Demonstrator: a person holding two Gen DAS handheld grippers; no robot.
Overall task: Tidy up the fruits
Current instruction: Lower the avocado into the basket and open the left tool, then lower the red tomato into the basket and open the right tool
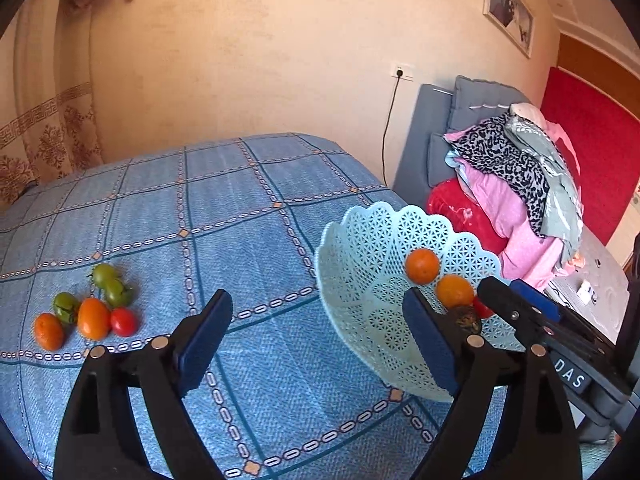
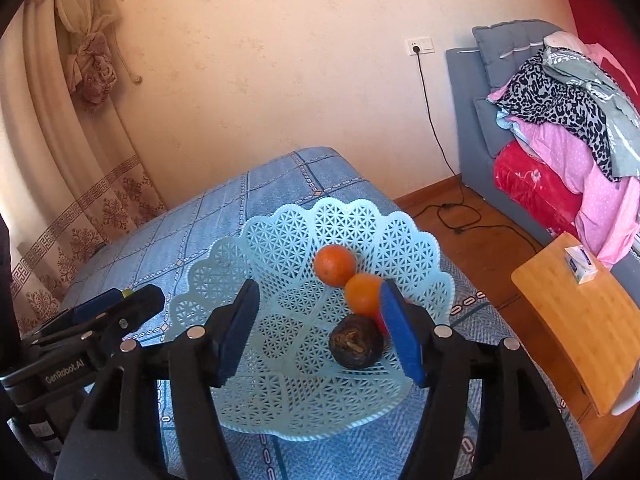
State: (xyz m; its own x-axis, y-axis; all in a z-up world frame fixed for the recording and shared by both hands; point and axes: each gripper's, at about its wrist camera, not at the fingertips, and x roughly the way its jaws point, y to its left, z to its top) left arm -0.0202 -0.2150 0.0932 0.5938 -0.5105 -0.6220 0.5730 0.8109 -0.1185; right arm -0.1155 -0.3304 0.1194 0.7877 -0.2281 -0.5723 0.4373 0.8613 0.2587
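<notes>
Two black plastic grippers, left gripper [image 1: 316,344] and right gripper [image 2: 320,330], each with two fingers faced in blue pads [image 2: 400,336]. Silver round screws [image 1: 162,342] at the finger joints. White lettering, "GenRobot.AI" and "DAS", on the bodies.

Oranges in basket [image 2: 280,240]: we count two [image 2: 334,265] [image 2: 362,294]
Dark fruit: one [image 2: 356,342]
Loose fruits on surface [image 1: 240,208]: six [image 1: 94,318]

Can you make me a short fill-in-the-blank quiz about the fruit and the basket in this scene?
1. The pale blue basket holds ____ round orange fruits.
2. The dark brown fruit lies inside the ____.
3. The loose fruits still on the blue cloth include three ____ tomatoes.
4. The fingers of the left gripper hold ____.

Missing words: two; basket; green; nothing
</notes>
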